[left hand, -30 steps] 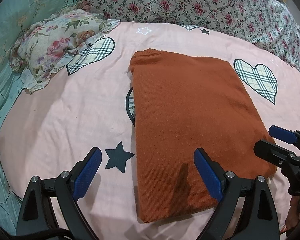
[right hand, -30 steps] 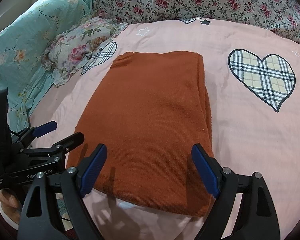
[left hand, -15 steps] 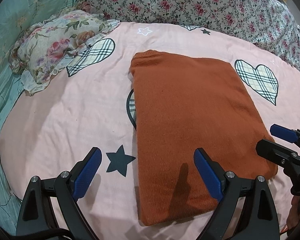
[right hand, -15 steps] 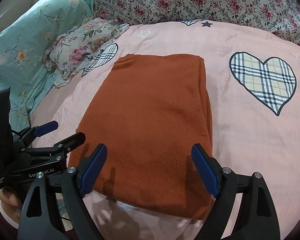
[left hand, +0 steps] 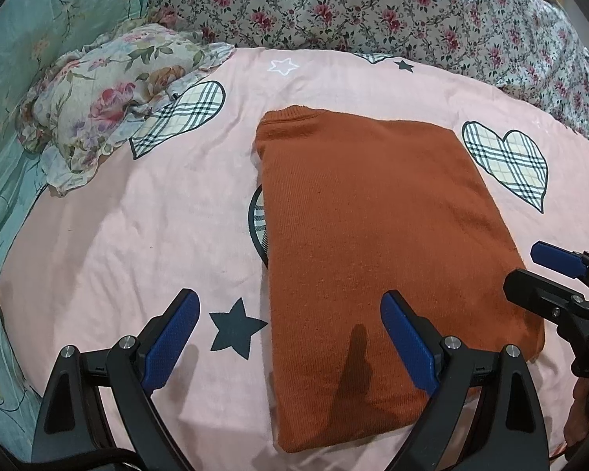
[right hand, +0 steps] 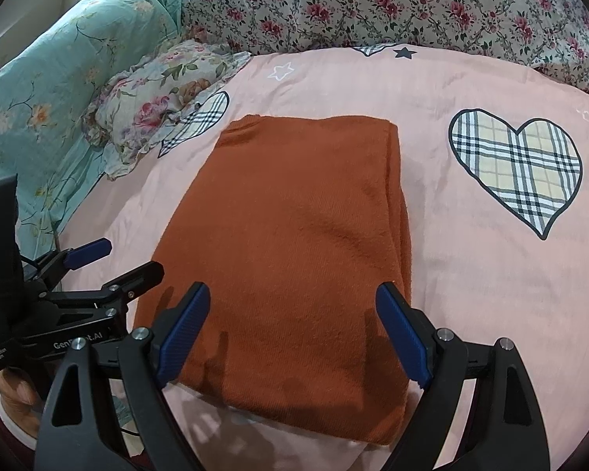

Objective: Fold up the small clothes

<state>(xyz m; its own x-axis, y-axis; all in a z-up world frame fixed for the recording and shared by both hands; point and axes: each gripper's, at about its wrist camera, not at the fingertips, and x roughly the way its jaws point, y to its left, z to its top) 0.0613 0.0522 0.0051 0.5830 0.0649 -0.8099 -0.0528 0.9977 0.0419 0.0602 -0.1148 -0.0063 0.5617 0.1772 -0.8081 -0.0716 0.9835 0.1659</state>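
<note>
Left wrist view: left tool (left hand: 288, 337) and right tool (right hand: 294, 333) both spread apart, hovering over folded rust sweater (left hand: 373, 243).

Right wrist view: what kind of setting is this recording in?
Most likely a home bedroom, with work done on a bed: a pink sheet printed with plaid hearts, a frilled floral pillow, and a floral quilt bunched behind the folded rust-orange sweater.

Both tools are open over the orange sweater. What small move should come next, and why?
Probably lower both tools onto the near edge of the orange sweater. The left tool and right tool hang open above it, holding nothing, and it lies as a long rectangle.
</note>
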